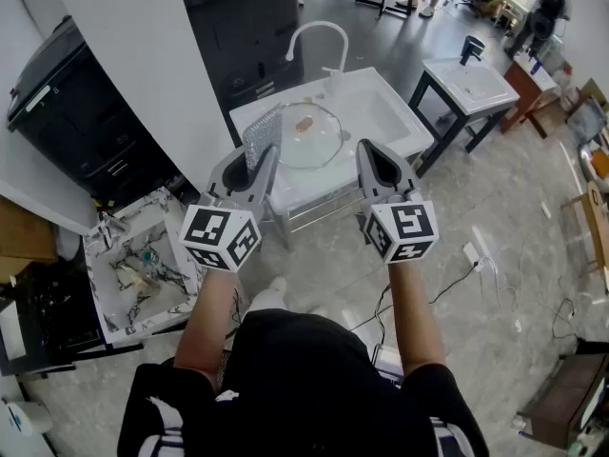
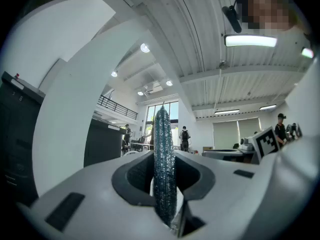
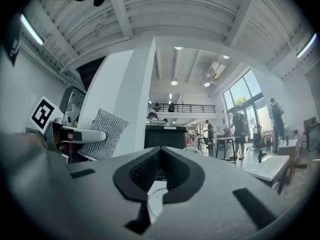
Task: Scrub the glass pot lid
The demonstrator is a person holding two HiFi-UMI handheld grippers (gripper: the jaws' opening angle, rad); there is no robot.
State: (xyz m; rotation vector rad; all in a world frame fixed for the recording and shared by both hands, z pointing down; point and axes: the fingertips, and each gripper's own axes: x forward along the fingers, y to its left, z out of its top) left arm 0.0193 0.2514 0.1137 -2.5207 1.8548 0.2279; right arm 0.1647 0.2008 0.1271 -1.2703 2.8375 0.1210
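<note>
In the head view the glass pot lid (image 1: 309,139), round with an orange knob, lies in the white sink (image 1: 385,108) ahead of me. My left gripper (image 1: 263,156) is shut on a silvery mesh scrub pad (image 1: 258,137), which stands upright just left of the lid and above the sink's near edge. The left gripper view shows the pad (image 2: 164,164) edge-on, pinched between the jaws of that gripper (image 2: 165,156). My right gripper (image 1: 373,152) hangs at the lid's right, shut and empty. In the right gripper view, the jaws of this gripper (image 3: 159,153) meet with nothing between them, and the pad (image 3: 102,134) shows at left.
A curved white faucet (image 1: 319,32) rises behind the sink. A second white basin on a black stand (image 1: 468,84) is at the right. A black cabinet (image 1: 76,112) and a marbled tray (image 1: 133,265) are at the left. Cables (image 1: 457,279) lie on the floor. People stand far back.
</note>
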